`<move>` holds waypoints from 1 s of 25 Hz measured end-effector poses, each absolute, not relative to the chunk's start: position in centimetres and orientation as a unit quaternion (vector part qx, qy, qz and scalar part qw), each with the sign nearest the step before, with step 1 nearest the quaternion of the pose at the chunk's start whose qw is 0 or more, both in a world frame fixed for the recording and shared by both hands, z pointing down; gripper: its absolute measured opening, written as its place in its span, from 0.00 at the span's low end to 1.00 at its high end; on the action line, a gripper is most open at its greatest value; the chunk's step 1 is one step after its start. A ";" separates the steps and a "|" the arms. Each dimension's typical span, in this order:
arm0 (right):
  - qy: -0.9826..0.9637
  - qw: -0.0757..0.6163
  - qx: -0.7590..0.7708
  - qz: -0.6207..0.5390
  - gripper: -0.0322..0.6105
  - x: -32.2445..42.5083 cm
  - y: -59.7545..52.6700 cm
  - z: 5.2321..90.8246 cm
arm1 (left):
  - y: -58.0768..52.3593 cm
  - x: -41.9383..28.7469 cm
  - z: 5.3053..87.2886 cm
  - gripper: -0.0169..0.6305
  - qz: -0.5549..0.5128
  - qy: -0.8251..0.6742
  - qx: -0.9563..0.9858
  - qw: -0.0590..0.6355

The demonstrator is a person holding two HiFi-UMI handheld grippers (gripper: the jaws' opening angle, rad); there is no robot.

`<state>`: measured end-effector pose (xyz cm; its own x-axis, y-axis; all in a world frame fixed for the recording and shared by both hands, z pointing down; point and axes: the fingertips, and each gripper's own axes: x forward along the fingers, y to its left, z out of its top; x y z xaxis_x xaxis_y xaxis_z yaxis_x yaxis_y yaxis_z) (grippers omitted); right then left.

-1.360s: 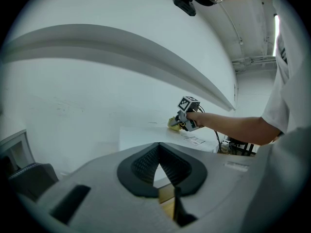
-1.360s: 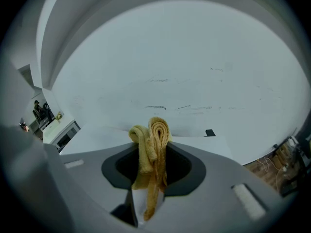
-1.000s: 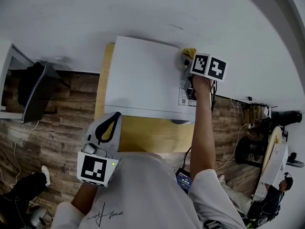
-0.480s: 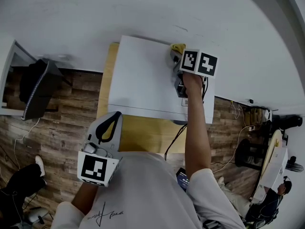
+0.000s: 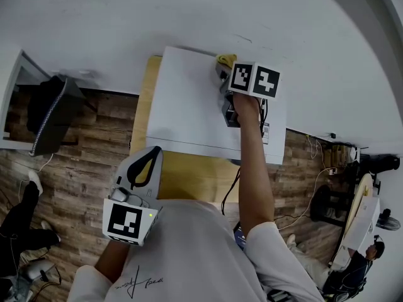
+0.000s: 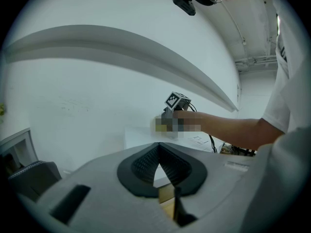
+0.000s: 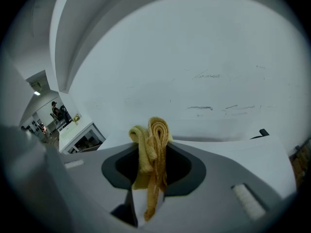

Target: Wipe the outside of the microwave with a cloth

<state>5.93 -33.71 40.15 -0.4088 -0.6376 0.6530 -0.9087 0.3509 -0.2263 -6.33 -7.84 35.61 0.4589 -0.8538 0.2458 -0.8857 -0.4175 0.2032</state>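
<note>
Head view: white microwave [image 5: 189, 99] sits on a light wooden bench [image 5: 189, 178] against a white wall [image 5: 189, 11]. Its long axis runs left to right, its rear edge is at the wall and its front edge faces the person. Only its top panel shows.

Right tongs [image 5: 223, 73] are extended over the microwave top and point toward the wall, with the marker cube [image 5: 255, 80] uppermost. They are clamped on a folded yellow cloth [image 5: 225, 60]. The cloth lies at the far edge of the top, right of centre, just beside the wall.

Right gripper view: the cloth [image 7: 151, 149] is pinched between the two jaws of the tongs [image 7: 154, 164]. Its long axis runs along the jaws, and its rolled folds stick out past the tips toward the wall.

A small label [image 5: 266, 133] sits on the top near the right front corner; its print is too small to read.

Left tongs [image 5: 141, 168] are held low, near the person's body, over the bench's near edge and well apart from the microwave. Left gripper view: the jaws [image 6: 159, 166] are closed together with nothing between them.

Wood-plank floor [image 5: 82, 150] lies either side of the bench.
</note>
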 end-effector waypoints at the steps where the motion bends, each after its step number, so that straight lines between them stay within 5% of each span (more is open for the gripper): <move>1: -0.789 0.234 0.488 0.290 0.24 5.5 -33.7 40.1 | -7.8 -6.4 35.6 0.01 0.052 -0.518 0.840 0.153; 25: -0.840 0.227 0.395 0.295 0.24 -7.4 -32.7 40.1 | -8.3 -8.7 35.5 0.01 0.048 -0.544 0.824 0.154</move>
<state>-7.39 -32.74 40.10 -0.5848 -0.5292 0.6147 -0.7973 0.5145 -0.3155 -8.73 -8.33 35.49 0.4039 -0.8807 0.2474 -0.9106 -0.3611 0.2011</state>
